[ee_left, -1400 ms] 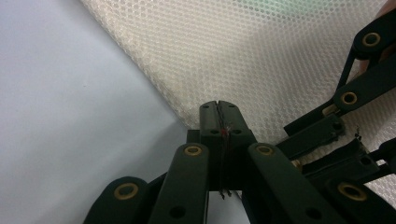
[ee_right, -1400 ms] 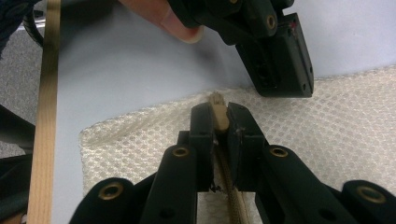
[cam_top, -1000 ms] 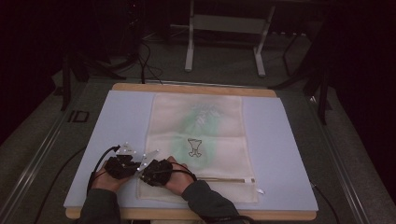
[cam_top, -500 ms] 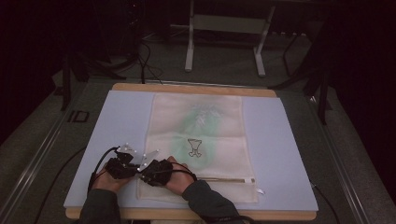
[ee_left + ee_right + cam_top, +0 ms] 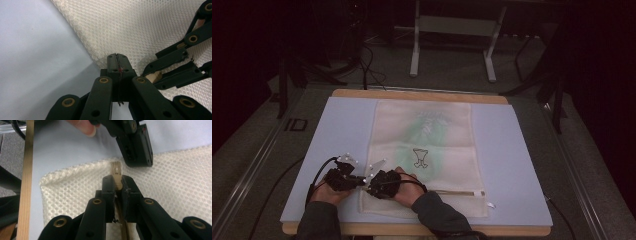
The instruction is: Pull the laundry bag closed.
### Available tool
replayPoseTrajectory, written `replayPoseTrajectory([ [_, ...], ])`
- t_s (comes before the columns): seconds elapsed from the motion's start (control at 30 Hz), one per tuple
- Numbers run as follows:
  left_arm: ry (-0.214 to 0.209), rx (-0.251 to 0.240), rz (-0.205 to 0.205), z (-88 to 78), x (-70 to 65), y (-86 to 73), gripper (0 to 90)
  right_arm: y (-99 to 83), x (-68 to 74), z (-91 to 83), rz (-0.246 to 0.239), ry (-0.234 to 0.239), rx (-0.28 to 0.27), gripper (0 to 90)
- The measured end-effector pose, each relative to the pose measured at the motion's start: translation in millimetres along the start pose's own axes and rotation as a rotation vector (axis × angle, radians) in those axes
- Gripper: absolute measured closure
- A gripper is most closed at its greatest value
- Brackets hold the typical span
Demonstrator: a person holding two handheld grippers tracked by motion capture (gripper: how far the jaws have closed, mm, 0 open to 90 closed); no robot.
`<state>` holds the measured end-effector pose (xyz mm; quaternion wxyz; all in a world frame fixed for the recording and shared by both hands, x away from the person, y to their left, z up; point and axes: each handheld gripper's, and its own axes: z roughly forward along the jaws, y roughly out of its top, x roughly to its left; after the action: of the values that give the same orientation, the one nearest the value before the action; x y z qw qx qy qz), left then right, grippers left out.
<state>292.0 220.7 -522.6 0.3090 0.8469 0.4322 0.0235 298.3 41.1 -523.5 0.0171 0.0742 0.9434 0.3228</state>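
Note:
A cream mesh bag [image 5: 427,145] with a green print lies flat on the pale blue mat [image 5: 522,165]. Both grippers meet at its near left corner. My left gripper [image 5: 357,180] [image 5: 117,61] is shut on the bag's left edge, and the mesh [image 5: 140,30] puckers at its jaws. Just beside it, my right gripper [image 5: 371,185] [image 5: 116,181] is shut on a beige zipper tab [image 5: 116,170] at that corner. The zipper line [image 5: 457,192] runs right along the near edge of the bag. The left gripper's body [image 5: 135,145] sits just beyond the tab.
The mat covers a wooden table whose edge [image 5: 422,94] [image 5: 25,182] shows at the back and near the bag's corner. A small white tag [image 5: 490,204] lies at the bag's near right corner. Cables [image 5: 314,180] trail off to the left. Metal stand legs [image 5: 414,45] rise behind the table.

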Motion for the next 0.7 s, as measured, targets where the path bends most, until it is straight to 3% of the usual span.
replayPoseTrajectory([
  [0.7,-0.003,0.001,0.021,0.0,0.2,0.8,90.0,-8.6,5.2,-11.2,-0.019,-0.028,0.03,82.3],
])
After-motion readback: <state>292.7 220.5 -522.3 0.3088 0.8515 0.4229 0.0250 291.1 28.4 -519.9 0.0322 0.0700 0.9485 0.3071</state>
